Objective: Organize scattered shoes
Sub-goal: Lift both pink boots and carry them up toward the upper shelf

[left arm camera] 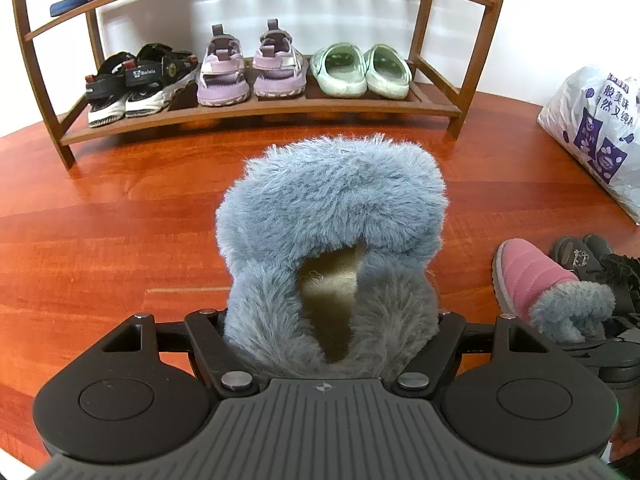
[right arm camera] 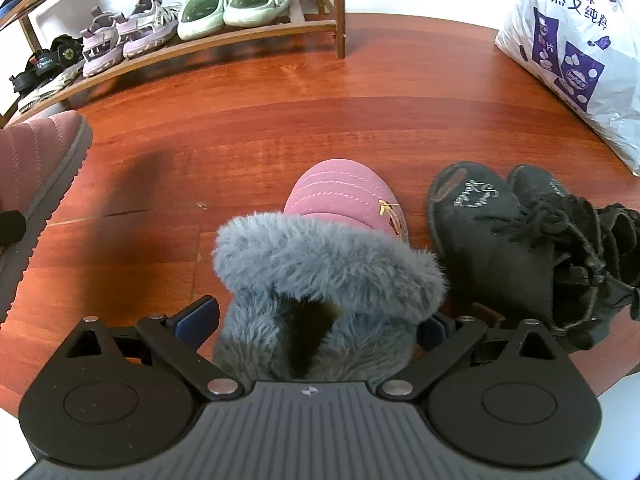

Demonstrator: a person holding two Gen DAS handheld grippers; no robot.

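Left gripper [left arm camera: 332, 320] clamps a fur-cuffed slipper [left arm camera: 332, 216] aloft, shoe rack [left arm camera: 260, 114] at twelve o'clock; right gripper [right arm camera: 318, 320] grips its pink mate [right arm camera: 332, 248], black boots [right arm camera: 520, 240] at three o'clock.

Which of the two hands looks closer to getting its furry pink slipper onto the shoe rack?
Probably the left. The left hand-held gripper holds its slipper lifted, facing the rack. The right hand-held gripper flanks its slipper, apparently still on the floor beside the black boots.
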